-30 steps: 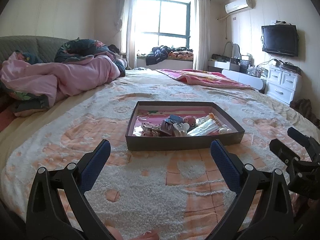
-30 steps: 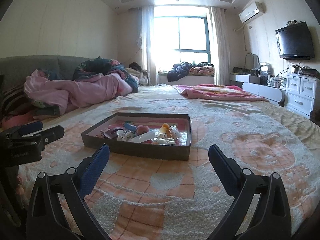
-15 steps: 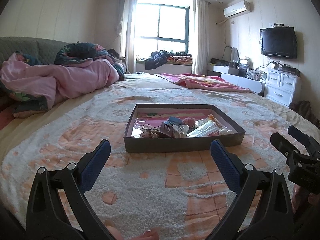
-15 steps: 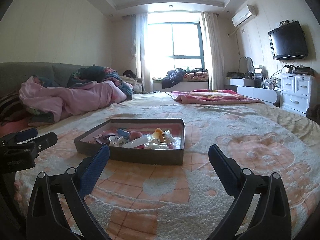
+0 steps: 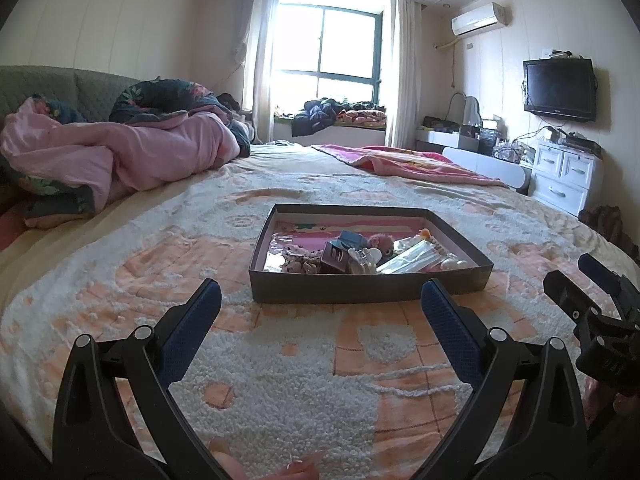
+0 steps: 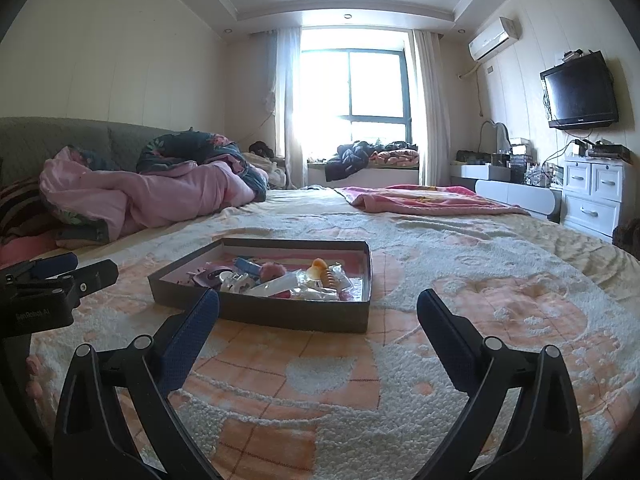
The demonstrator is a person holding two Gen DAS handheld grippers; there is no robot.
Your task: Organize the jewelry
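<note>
1. Bed w/ fluffy peach-and-white blanket fills most of both views; wide bare blanket all round the box, esp. on the near side toward both tools and to the right in the right wrist view.
2. Pink quilt heaped far left near the grey headboard, well apart from the box. Pink-red blanket lies flat at the far edge of the bed.
3. Shallow dark box sits flat, mid-bed; low walls, open top. Its near wall faces the left gripper; a corner points toward the right gripper.
4. Left gripper: jaws spread wide, nothing between, short of the box's near wall.
5. Right gripper: jaws spread wide, empty, just short of the box; box's right front corner lies between the fingertips in view.
6. Jewelry/hair bits piled in the box's near half: clips, pink pompom, clear packets. Far half of the box floor is mostly bare.
</note>
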